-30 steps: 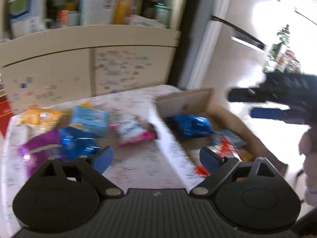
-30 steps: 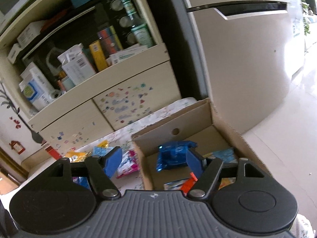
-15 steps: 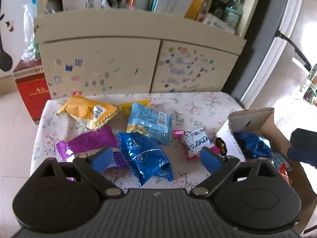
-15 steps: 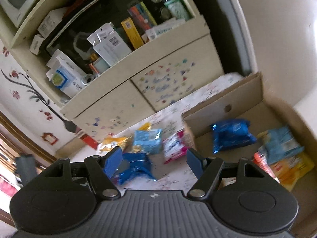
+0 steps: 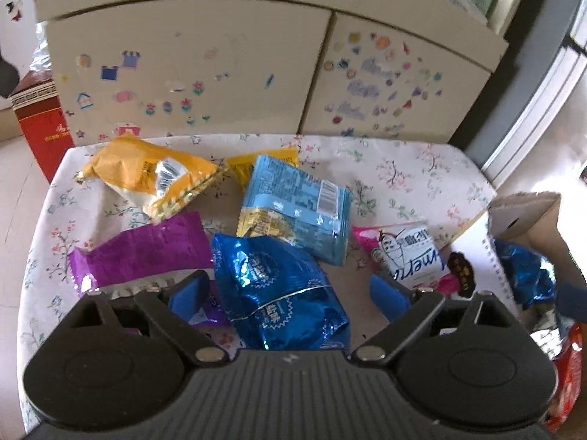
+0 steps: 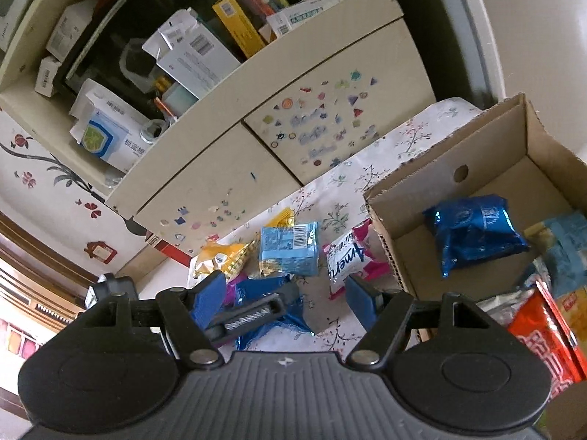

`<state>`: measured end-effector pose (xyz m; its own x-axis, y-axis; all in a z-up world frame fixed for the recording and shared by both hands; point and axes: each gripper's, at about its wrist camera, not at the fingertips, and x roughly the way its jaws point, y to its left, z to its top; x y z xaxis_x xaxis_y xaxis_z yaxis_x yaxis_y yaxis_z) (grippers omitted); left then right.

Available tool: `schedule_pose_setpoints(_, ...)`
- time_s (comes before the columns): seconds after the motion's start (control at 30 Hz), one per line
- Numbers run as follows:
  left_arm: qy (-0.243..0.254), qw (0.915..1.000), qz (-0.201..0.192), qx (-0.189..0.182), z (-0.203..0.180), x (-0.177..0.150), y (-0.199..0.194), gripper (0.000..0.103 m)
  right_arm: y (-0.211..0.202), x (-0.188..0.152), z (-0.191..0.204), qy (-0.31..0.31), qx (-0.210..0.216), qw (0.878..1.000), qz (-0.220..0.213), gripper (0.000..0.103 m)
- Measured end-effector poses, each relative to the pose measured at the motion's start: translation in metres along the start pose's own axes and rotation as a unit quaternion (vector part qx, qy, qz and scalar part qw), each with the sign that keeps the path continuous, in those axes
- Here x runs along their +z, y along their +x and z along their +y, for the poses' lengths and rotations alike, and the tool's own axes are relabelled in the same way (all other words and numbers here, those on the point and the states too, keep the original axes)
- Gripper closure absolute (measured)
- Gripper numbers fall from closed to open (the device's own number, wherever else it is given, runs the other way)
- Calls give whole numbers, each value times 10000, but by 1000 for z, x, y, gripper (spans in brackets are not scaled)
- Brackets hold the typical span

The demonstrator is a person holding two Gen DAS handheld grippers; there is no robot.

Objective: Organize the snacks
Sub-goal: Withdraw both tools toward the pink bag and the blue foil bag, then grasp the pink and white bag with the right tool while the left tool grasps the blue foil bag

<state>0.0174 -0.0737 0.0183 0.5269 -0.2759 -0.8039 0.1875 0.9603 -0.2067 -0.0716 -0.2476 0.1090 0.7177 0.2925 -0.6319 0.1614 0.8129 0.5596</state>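
My left gripper (image 5: 288, 291) is open and hovers over a dark blue foil snack bag (image 5: 279, 286), which lies between its fingers on the floral tablecloth (image 5: 422, 168). Around it lie a purple packet (image 5: 143, 253), a yellow bag (image 5: 146, 176), a light blue packet (image 5: 297, 205) and a pink-and-white packet (image 5: 407, 253). My right gripper (image 6: 282, 295) is open and empty, higher up. The left gripper's finger (image 6: 249, 315) shows below it, over the blue bag (image 6: 275, 326). The cardboard box (image 6: 440, 168) at right holds another blue bag (image 6: 473, 227) and other snacks.
A cream cabinet with stickers (image 5: 205, 73) stands right behind the table, with a cluttered shelf (image 6: 183, 55) above it. A red box (image 5: 44, 128) sits on the floor at left. A white fridge (image 6: 532, 36) is at right. An orange-red packet (image 6: 546, 341) lies in the box's near end.
My left gripper has swung left from the box and come down over the loose snacks, ending above the dark blue bag. My right gripper has turned left from the box toward the table.
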Motion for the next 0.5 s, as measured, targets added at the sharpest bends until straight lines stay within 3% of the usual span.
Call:
schedule_pose_setpoints(0.13, 167, 9999, 43, 19, -3, 1, 9, 11, 13, 4, -1, 20, -44, 10000, 67, 26)
schedule_pose_setpoints(0.27, 136, 9998, 142, -10, 1, 0, 16, 34, 27, 8, 0, -28, -141, 9998, 148, 26)
schedule_pose_setpoints(0.5, -265, 9989, 273, -279, 17, -4, 8, 44, 50, 9, 6, -305, -362, 9986, 241, 26)
